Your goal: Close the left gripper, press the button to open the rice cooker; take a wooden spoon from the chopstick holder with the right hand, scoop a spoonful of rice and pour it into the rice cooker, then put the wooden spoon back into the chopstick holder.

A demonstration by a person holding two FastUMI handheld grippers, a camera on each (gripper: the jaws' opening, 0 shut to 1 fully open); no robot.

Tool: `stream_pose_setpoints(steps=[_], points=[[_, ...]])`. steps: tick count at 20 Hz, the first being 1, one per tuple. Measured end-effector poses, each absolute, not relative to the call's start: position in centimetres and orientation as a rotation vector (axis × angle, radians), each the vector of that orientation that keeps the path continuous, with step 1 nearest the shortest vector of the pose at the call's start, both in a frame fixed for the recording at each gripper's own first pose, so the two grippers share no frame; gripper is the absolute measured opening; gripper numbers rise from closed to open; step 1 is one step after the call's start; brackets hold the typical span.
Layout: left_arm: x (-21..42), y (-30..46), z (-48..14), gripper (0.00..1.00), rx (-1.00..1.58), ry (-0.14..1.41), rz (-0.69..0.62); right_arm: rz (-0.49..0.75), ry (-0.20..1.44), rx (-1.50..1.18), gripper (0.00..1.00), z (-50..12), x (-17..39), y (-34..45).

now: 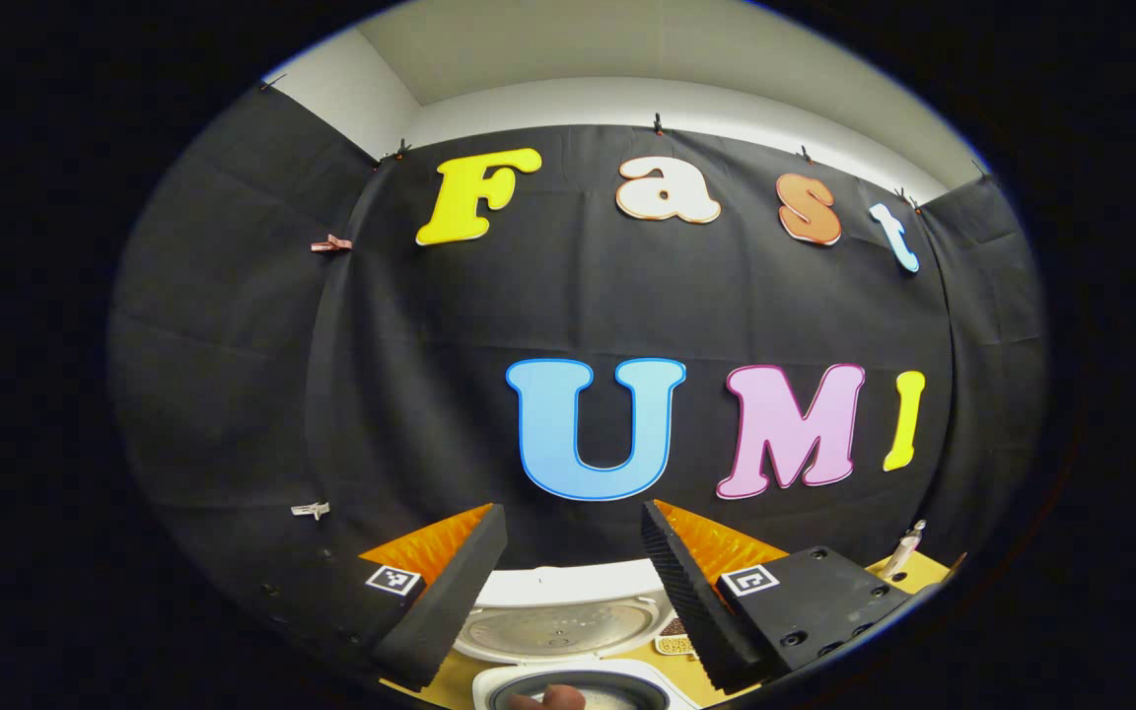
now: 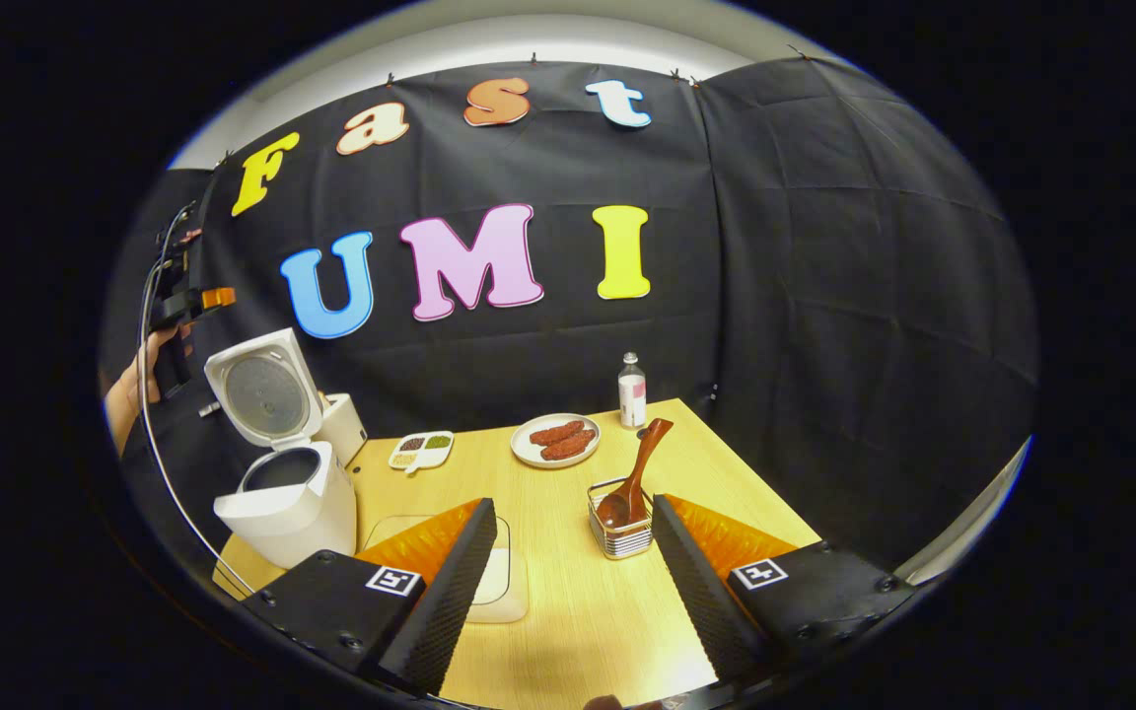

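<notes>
In the right gripper view, the right gripper (image 2: 568, 582) hangs with its fingers spread wide and nothing between them. Just ahead, between the fingertips, stands the wire chopstick holder (image 2: 621, 528) with the wooden spoon (image 2: 633, 475) leaning in it, bowl down. Its left finger partly hides a pale tray (image 2: 501, 582). Farther off to the left sits the white rice cooker (image 2: 284, 493), lid up. In the left gripper view, the left gripper (image 1: 573, 582) is also wide, with the cooker's open lid (image 1: 558, 623) below it and the pot cut off at the edge.

White rice cooker (image 2: 282, 493) w/ lid up; brown wooden spoon (image 2: 633, 473) in chopstick holder (image 2: 620, 528), prob. bowl-down.
</notes>
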State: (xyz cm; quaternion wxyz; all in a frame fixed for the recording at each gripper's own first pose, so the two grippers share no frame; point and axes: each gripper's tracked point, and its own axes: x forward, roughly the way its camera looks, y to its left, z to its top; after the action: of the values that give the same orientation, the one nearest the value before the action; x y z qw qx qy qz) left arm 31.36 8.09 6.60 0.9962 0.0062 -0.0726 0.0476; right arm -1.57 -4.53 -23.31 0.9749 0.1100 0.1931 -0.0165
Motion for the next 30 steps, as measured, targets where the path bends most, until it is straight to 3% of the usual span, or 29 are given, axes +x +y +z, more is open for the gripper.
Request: stream_pose_setpoints(steps=[6,12,13,21,30], points=[[38.1,8.8,1.9,0.95,0.027,-0.04,0.094,-0.099,0.375,0.202,0.99,-22.1,-2.6,-4.9],[39.5,8.7,-0.9,0.95,0.017,0.039,0.135,-0.128,0.373,0.193,0.99,-21.6,-3.2,-5.5],[39.4,8.7,-0.6,1.0,0.016,0.021,0.135,-0.127,0.372,0.19,0.99,-21.6,-3.3,-5.6],[32.8,6.6,-2.8,0.99,0.013,0.017,0.174,-0.096,0.365,0.205,0.99,-20.6,-3.6,-6.3],[23.9,3.6,-11.0,0.98,-0.057,0.116,0.229,-0.056,0.366,0.147,0.98,-20.1,-4.7,-6.8]])
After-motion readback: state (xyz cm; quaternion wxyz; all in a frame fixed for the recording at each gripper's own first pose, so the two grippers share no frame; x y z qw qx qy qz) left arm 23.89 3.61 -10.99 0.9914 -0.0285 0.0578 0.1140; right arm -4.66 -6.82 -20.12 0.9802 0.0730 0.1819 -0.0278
